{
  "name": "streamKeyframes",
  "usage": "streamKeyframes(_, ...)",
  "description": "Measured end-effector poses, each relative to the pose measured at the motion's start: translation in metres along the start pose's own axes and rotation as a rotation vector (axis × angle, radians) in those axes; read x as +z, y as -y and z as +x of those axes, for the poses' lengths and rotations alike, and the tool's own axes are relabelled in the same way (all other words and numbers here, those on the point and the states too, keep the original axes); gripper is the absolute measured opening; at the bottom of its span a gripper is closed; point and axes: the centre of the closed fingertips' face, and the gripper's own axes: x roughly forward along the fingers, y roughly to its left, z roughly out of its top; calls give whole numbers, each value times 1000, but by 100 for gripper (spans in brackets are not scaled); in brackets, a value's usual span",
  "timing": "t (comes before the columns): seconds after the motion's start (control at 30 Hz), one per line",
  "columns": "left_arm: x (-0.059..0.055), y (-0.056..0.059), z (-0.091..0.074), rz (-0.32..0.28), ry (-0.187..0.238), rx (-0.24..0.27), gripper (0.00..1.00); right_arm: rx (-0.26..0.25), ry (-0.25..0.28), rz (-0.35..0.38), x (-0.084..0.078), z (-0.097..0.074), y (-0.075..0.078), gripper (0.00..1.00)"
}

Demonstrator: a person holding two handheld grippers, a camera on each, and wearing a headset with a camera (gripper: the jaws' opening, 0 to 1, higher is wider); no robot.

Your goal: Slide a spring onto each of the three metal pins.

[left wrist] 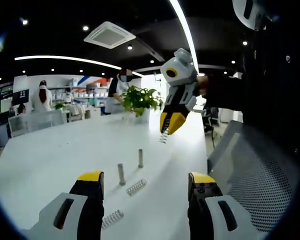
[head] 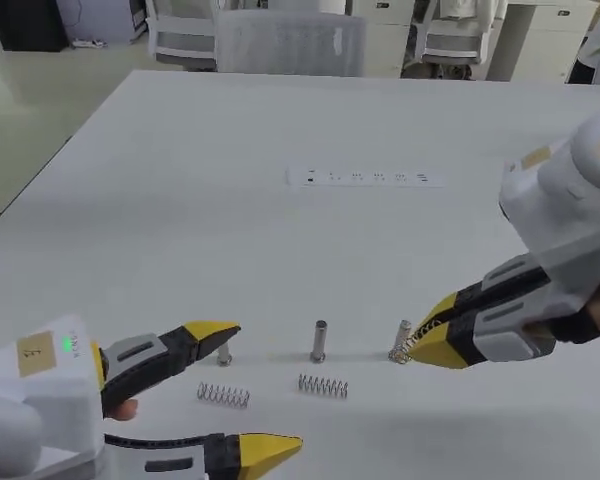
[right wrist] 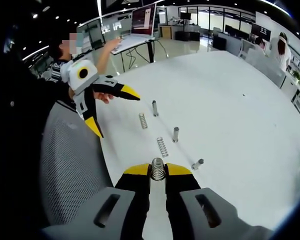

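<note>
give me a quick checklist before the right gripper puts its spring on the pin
1. Spring clamped in right gripper: ok.
2. Spring lined up over the right pin: not ok, it hangs tilted beside it.
3. Middle pin bare and upright: ok.
4. Left gripper open, away from the right pin: ok.
5. Two spare springs lying on the table: ok.

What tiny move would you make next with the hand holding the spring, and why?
Probably nudge the right gripper sideways so its spring sits over the nearest pin, then lower it: the spring is clamped but beside that pin, which looks bare.
</note>
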Motion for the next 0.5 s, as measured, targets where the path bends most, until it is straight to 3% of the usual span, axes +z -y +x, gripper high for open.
streamKeyframes(0.3,1,0,-2,2,2,12,64,-46,-16,7,-2,-10,22,8)
streamKeyframes(0.5,0,-1,-2,4,0,17,65,-67,-54,-3,-6,-7,33,8)
